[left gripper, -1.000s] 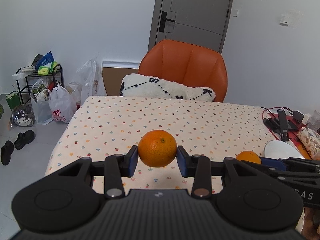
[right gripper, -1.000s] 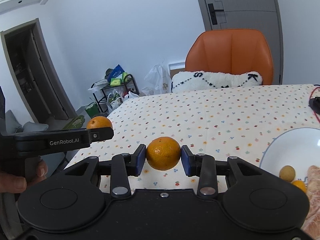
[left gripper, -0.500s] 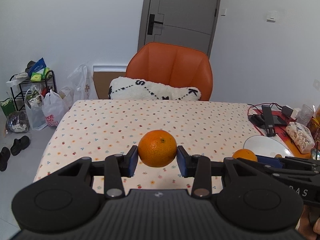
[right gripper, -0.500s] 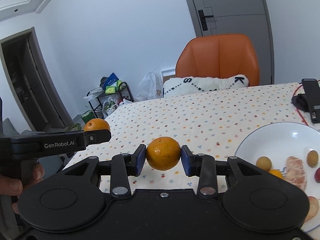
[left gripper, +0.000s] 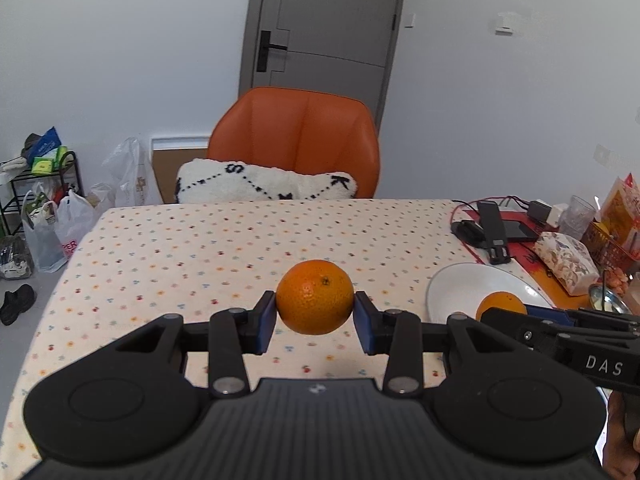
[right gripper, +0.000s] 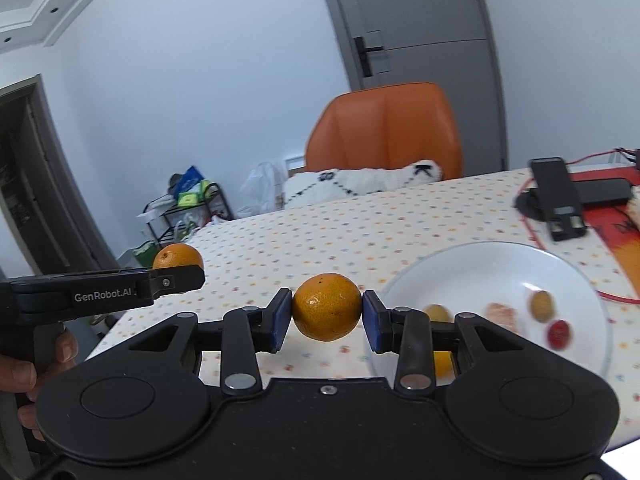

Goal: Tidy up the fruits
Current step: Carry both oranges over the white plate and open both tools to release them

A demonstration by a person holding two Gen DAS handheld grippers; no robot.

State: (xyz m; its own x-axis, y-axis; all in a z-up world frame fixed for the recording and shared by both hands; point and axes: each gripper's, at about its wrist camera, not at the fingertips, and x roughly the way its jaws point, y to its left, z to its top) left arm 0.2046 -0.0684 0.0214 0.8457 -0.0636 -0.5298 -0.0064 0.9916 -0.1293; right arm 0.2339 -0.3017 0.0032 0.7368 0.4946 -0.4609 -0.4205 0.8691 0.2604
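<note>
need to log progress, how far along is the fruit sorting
Done: a few small fruits already lie in the white plate. In hand: the left gripper is shut on one orange and the right gripper on another orange, both above the table. Left: setting both down in the plate.

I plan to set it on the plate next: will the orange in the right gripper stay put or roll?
The orange looks round and firm, so it would likely roll if dropped. The white plate seems shallow and dished, which should probably catch it. It may nudge the small fruits there.
</note>
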